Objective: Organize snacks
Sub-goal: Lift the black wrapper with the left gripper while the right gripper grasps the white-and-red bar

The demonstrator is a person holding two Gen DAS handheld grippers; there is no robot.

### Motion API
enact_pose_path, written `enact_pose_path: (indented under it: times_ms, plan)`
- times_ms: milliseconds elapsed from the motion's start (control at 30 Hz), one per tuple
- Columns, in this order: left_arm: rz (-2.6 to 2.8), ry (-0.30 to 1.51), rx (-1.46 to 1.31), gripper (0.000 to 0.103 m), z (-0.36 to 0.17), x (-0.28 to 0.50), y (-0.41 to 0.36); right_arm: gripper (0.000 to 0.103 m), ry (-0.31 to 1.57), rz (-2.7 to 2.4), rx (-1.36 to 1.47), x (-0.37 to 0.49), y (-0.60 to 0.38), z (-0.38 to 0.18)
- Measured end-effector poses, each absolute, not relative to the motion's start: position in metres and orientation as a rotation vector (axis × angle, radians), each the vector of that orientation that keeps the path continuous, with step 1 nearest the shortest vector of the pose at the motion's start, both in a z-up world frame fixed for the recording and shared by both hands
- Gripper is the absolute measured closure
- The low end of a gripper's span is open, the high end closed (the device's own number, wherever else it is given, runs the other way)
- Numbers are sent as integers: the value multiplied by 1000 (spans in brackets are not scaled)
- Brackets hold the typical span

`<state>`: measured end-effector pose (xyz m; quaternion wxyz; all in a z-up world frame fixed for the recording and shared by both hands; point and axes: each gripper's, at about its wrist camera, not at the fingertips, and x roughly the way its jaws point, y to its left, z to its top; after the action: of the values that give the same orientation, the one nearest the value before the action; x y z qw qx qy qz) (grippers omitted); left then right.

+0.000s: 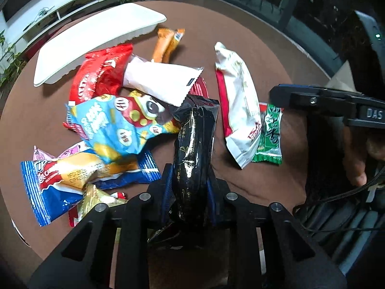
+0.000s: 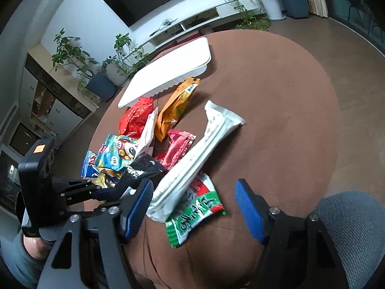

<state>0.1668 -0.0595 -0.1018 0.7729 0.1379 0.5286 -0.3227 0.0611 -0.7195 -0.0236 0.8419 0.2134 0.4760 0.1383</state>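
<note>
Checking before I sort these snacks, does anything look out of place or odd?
The white tray holds nothing, while the snacks lie heaped beside it. The left gripper is shut on the black packet; nothing looks torn or spilled.

Dim, cool indoor light, brighter toward the white wall (image 2: 79,19). Soft shadows under the wrappers on the round brown table (image 1: 240,33). Specular glare on the glossy black snack packet (image 1: 195,144) and the crinkled red foil wrapper (image 2: 136,118). Strong fisheye bending with black vignette at the corners. Sharp at centre, slightly soft and noisy toward the edges, dark near the window side.
</note>
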Motion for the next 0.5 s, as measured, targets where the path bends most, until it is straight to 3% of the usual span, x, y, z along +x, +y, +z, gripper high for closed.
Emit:
enact_pose_path:
  times_ms: [500]
  plan:
    - [-752, 1099, 127, 80, -86, 148, -32, 42, 1133, 299, 414, 106, -690, -44]
